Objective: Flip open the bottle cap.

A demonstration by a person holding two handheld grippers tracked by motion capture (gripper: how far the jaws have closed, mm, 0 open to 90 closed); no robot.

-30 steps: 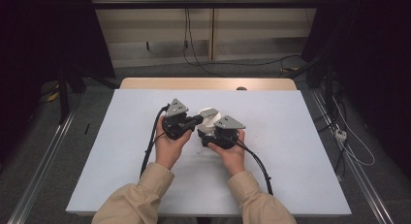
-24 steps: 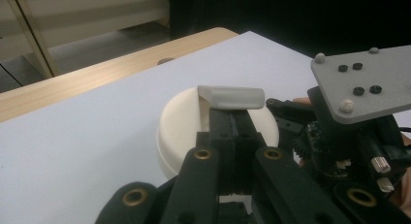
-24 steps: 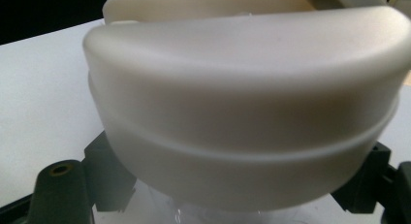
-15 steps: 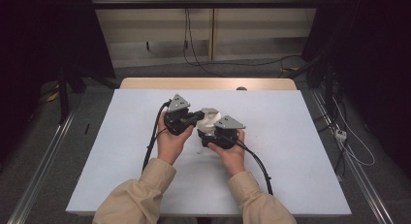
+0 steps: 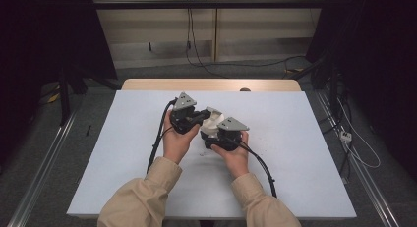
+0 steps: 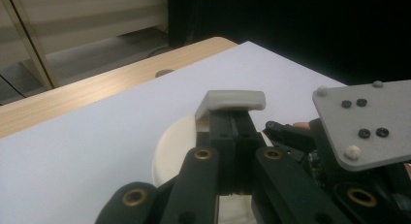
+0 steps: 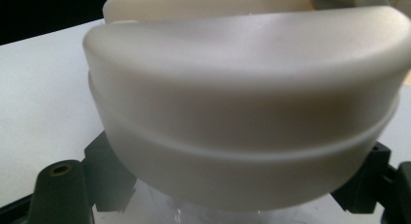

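A white, round, lidded container [image 5: 212,120] is held just above the middle of the table [image 5: 305,138], between both grippers. In the right gripper view its rounded body [image 7: 242,117] looms close, with my right gripper [image 7: 237,197] shut on its lower part, one jaw on each side. The right gripper [image 5: 213,133] comes at it from the near right. My left gripper [image 5: 200,116] reaches in from the left, jaws together. In the left gripper view a pale grey flap [image 6: 232,100] covers the tips of the left gripper [image 6: 232,116]. Whether the flap is pinched is hidden.
The white tabletop has a wooden strip [image 5: 211,84] along its far edge. Black cables [image 5: 156,143] trail from both grippers toward the person. Tan sleeves [image 5: 142,197] enter from the bottom. Metal rails [image 5: 34,178] and floor cables [image 5: 354,148] flank the table.
The left gripper has shifted slightly to the right and away, closer to the container. The right gripper and the container have stayed put.
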